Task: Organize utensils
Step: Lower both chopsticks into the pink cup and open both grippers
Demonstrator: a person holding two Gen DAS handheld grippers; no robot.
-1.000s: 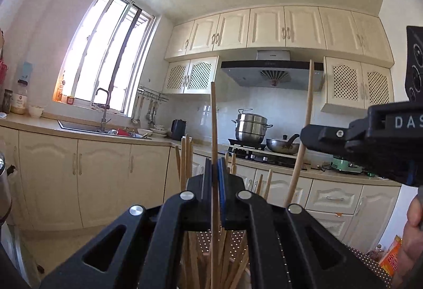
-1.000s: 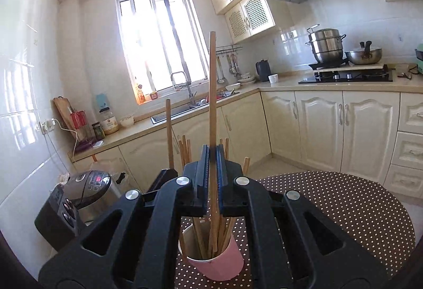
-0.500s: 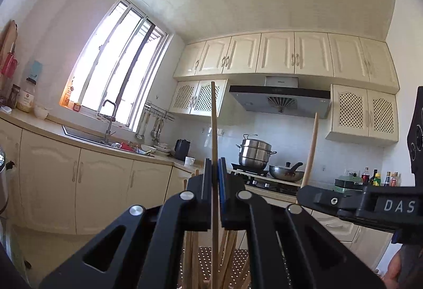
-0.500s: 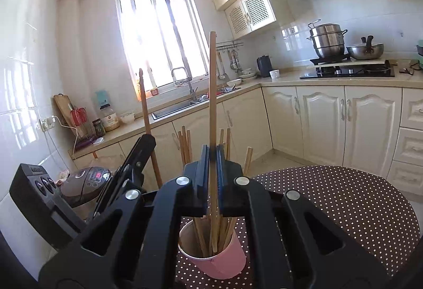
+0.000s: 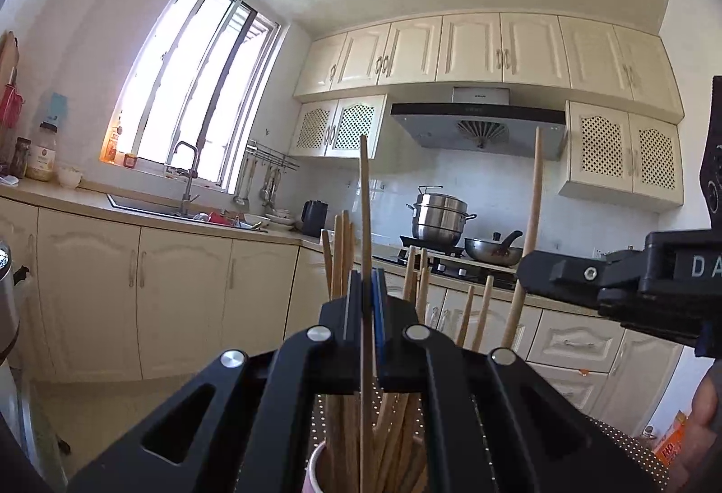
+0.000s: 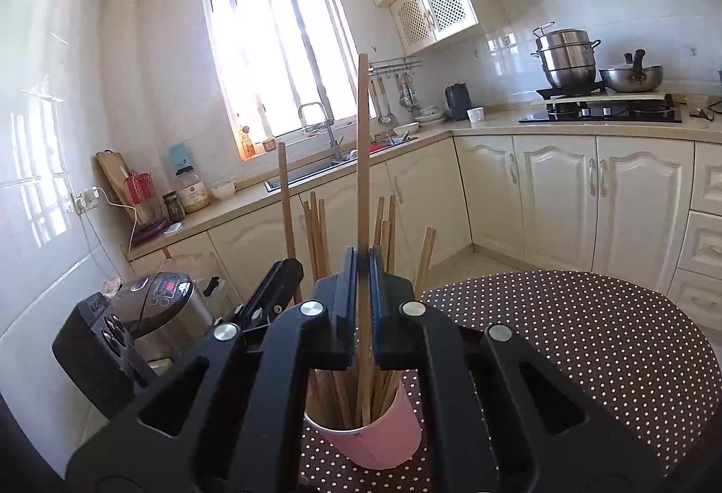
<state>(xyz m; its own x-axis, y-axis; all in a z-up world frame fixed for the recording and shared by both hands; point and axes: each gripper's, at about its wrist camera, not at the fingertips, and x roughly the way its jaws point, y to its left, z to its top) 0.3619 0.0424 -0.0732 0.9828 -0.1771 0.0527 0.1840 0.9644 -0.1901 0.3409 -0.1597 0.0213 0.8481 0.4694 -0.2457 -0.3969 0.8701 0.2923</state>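
dotted table (image 6: 586, 335) under my work | pink cup (image 6: 374, 439) standing on it, full of chopsticks | my left gripper (image 5: 366, 303) clamped on one chopstick (image 5: 364, 195) above the cup | my right gripper (image 6: 363, 281) pinching another chopstick (image 6: 363, 141), upright

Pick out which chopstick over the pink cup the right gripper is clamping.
The tallest one: the chopstick pinched upright by the right gripper, its top well above the loose ones leaning in the pink cup.

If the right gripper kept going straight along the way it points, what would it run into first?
Probably the bundle of chopsticks standing in the pink cup just ahead of the right gripper, whose jaws hold one chopstick; depth is uncertain.
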